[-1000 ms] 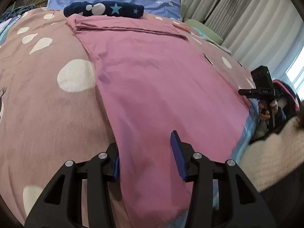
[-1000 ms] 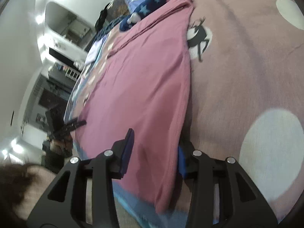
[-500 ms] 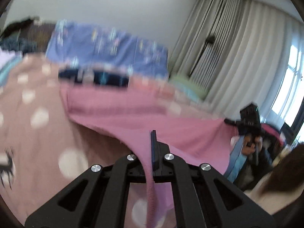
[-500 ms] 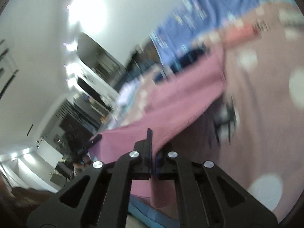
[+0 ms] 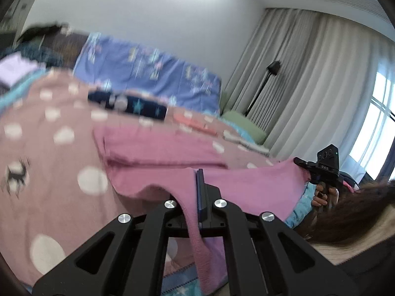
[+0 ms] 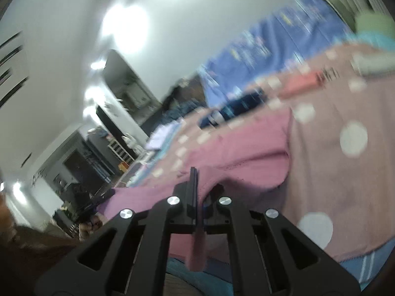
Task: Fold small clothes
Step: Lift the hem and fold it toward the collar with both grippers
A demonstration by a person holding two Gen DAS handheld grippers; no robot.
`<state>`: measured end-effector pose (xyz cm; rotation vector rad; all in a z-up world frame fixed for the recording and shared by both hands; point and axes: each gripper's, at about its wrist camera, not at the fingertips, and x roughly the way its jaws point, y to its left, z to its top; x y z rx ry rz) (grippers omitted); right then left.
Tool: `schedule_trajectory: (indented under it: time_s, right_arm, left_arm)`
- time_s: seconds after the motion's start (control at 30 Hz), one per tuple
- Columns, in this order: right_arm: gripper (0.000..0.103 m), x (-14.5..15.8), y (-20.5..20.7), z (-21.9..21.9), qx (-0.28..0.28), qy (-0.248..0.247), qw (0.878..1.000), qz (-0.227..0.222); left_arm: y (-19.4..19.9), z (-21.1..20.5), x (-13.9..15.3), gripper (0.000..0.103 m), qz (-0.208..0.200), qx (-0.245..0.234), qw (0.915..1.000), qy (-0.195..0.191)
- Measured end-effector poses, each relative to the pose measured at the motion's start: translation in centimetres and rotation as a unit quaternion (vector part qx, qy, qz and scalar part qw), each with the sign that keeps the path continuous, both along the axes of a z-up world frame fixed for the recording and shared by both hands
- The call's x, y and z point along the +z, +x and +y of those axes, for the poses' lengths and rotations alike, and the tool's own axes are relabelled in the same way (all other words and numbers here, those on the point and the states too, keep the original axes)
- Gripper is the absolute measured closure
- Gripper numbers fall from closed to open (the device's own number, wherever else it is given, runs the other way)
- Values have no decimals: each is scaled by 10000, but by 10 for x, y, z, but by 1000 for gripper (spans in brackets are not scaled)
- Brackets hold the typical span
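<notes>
A pink cloth (image 5: 160, 153) lies spread on the dotted brown bedspread (image 5: 44, 133). My left gripper (image 5: 198, 185) is shut on its near edge and holds that edge lifted off the bed. The cloth (image 6: 246, 143) also shows in the right wrist view, where my right gripper (image 6: 195, 185) is shut on the other near corner, also raised. The lifted hem hangs stretched between the two grippers. The right gripper also shows in the left wrist view (image 5: 311, 170), and the left gripper in the right wrist view (image 6: 103, 197).
A dark blue star-patterned garment (image 5: 128, 103) and an orange cloth (image 5: 195, 123) lie at the far end of the bed, before blue pillows (image 5: 148, 66). A green cushion (image 5: 244, 125), a floor lamp (image 5: 266, 79) and curtains stand at right. Shelves (image 6: 118, 148) stand at left.
Both grippers closed on the near edge of the pink cloth and rose, lifting that edge off the bed. Both views tilted up toward the room.
</notes>
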<state>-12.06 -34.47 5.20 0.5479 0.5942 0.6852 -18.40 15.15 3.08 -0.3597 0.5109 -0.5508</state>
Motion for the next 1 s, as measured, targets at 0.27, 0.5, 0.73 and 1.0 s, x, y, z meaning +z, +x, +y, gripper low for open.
schedule_trajectory:
  time_s: [0.27, 0.5, 0.73, 1.0]
  right_arm:
    - [97, -24, 52, 13, -21, 259, 9984, 511]
    - [97, -30, 154, 16, -287, 368, 9965, 692]
    - [97, -93, 272, 36, -724, -252, 9859, 1487]
    - [81, -113, 268, 35, -638, -458, 9830, 1660]
  left_arm:
    - [48, 3, -9, 101, 341, -69, 9994, -12]
    - [156, 18, 5, 101, 339, 190, 9992, -104]
    - [290, 22, -75, 101, 1480, 557, 9873, 152]
    - [286, 31, -94, 75, 1692, 396, 9846, -191]
